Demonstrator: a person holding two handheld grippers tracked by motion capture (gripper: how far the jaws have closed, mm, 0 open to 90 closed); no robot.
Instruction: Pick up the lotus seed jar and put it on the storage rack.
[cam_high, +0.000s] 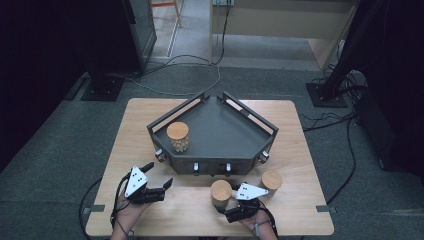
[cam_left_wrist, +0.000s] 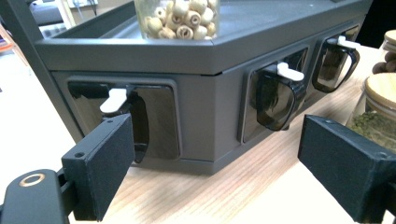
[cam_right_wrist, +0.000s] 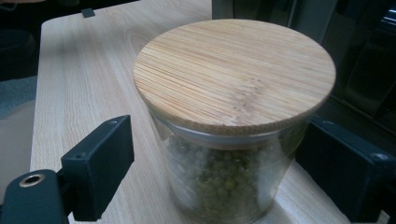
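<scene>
Now the right claw (cam_high: 231, 199) straddles, jaws spread, the bamboo-lidded glass jar of green beans (cam_right_wrist: 224, 140) — left claw (cam_high: 161, 176), at nine o'clock, gapes empty.

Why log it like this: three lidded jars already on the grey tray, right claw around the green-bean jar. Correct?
Not quite. One jar stands on the grey tray; the other two sit on the table, as the high view shows. The right claw does straddle the green-bean jar.

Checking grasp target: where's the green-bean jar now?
High view: green-bean jar stands on the table at near right, before the grey rack, between the open right gripper jaws.
</scene>
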